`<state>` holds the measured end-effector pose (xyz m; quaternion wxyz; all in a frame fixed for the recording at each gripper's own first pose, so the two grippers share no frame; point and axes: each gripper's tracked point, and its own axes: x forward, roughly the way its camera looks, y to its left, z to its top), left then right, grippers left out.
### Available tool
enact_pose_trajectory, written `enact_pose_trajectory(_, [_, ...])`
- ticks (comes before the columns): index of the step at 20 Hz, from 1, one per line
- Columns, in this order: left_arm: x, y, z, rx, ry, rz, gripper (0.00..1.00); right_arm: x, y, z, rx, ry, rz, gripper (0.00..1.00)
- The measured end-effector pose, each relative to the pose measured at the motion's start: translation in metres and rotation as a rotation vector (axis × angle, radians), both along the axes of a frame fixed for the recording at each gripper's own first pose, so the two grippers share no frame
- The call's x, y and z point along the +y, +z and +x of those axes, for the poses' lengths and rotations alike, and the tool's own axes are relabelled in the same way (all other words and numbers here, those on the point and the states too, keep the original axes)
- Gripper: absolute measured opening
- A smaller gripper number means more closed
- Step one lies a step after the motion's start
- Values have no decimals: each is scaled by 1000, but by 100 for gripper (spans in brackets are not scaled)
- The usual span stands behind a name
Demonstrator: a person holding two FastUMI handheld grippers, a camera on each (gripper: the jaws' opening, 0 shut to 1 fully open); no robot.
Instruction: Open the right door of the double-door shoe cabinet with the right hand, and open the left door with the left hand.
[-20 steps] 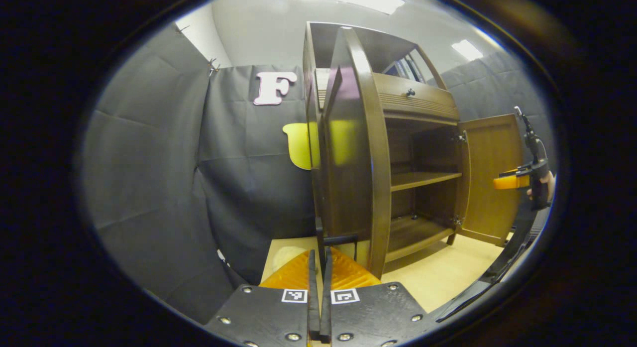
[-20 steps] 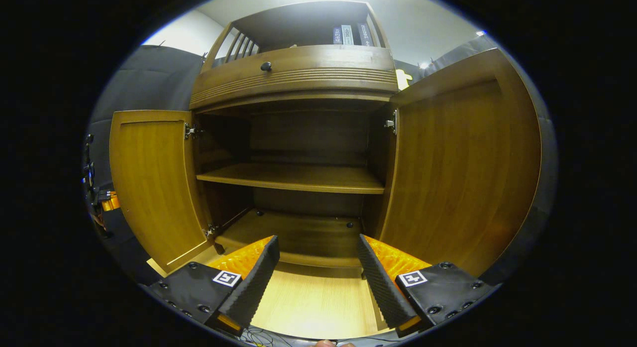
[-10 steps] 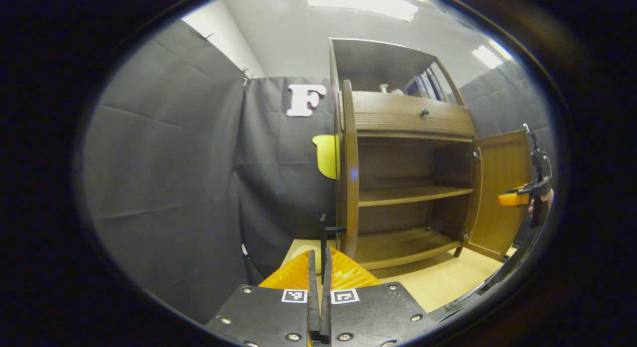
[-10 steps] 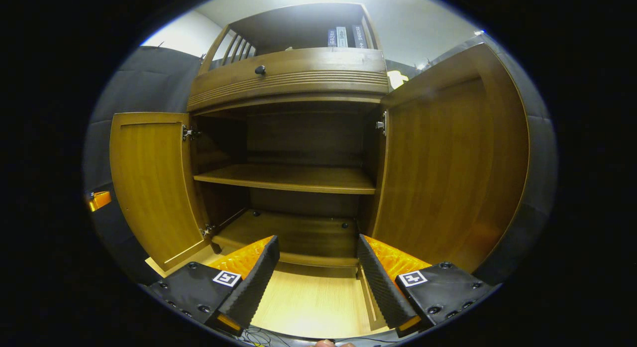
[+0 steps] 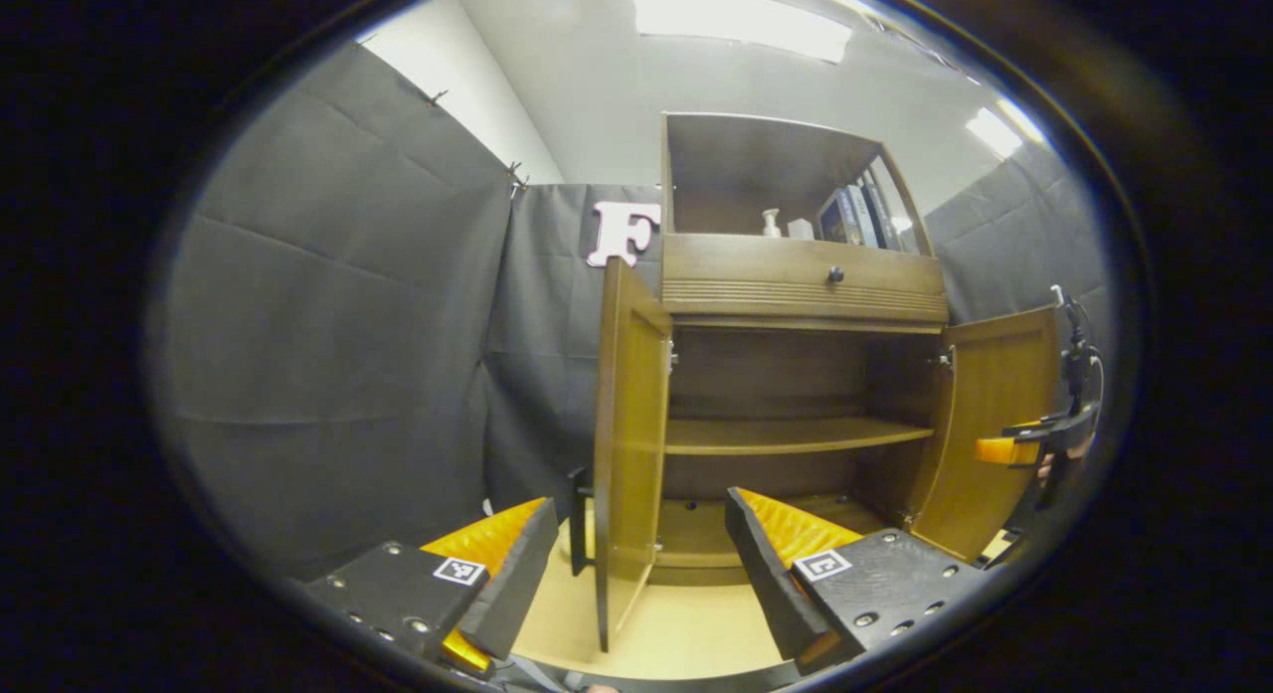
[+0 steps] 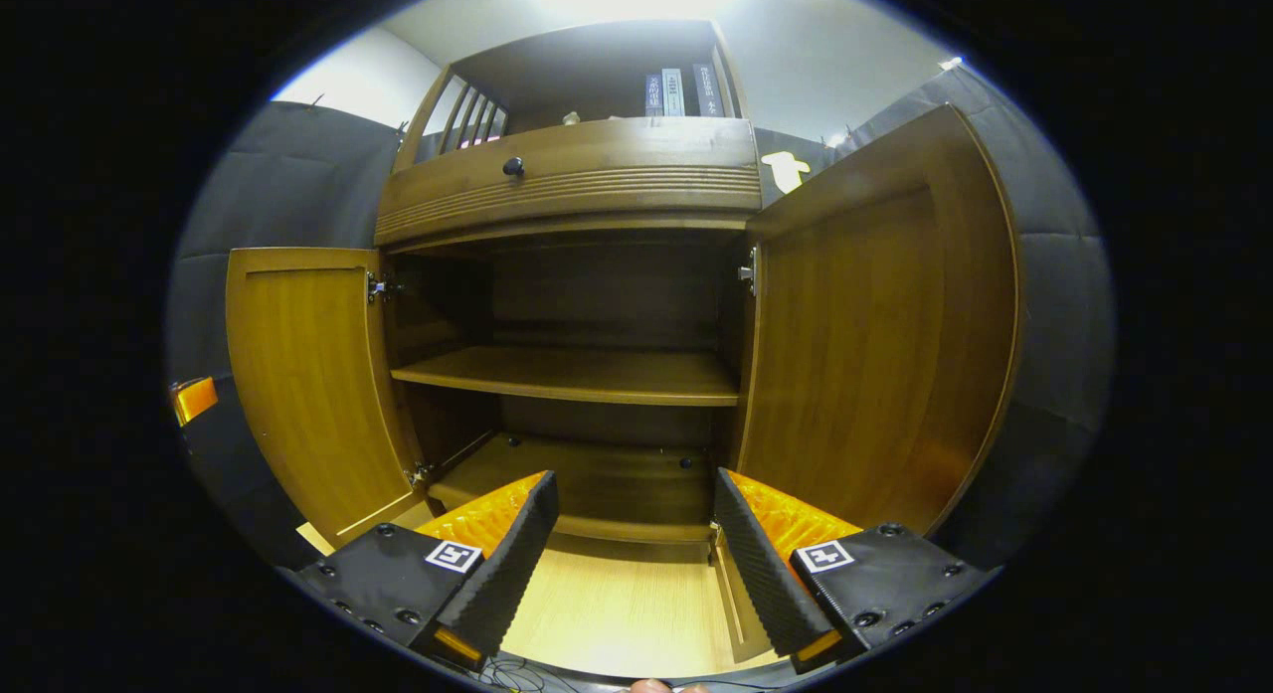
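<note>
- Straight ahead of both grippers stands the shoe cabinet, brown wood, on a pale floor.
- Both doors are swung wide. In the right gripper view the left door stands out at the left and the right door at the right, each showing its plain inner face.
- In the left gripper view the left door is seen almost edge-on, just ahead of the fingers, with a dark handle on its outer side; the right door hangs open farther off.
- Inside, one shelf crosses the middle above the bottom board; both look bare.
- Above the doors runs a drawer with a small round knob, and over it an open compartment holding books.
- Left gripper: fingers spread wide, gripping nothing, with the edge of the left door showing between them.
- Right gripper: fingers spread wide and empty, pointed at the cabinet's lower opening, touching nothing. It also appears in the left gripper view, beside the outer edge of the right door, with part of a hand behind it.
- Dark cloth walls the booth behind and beside the cabinet.
</note>
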<state>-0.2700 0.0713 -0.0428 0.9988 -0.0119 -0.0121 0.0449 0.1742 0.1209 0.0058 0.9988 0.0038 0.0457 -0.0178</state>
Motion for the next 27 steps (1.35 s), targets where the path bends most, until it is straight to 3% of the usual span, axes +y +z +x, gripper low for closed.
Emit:
enact_pose_trajectory(3, [-23,0,16,-6,-45,-67,99,3,3,-16,7,1,14,97])
enact_pose_trajectory(11, [-72,2,47,-7,-88,-5,99,-3,11,-37,-8,12,0,100])
enact_pose_trajectory(17, [-102,8,59,22,-56,39,99,8,8,-39,-14,123,20,97])
enact_pose_trajectory(22, [-119,18,52,34,-1,-3,99,4,17,-39,-38,193,-15,97])
enact_pose_trajectory(27, [-124,21,44,57,27,-6,99,6,19,-36,-42,250,25,97])
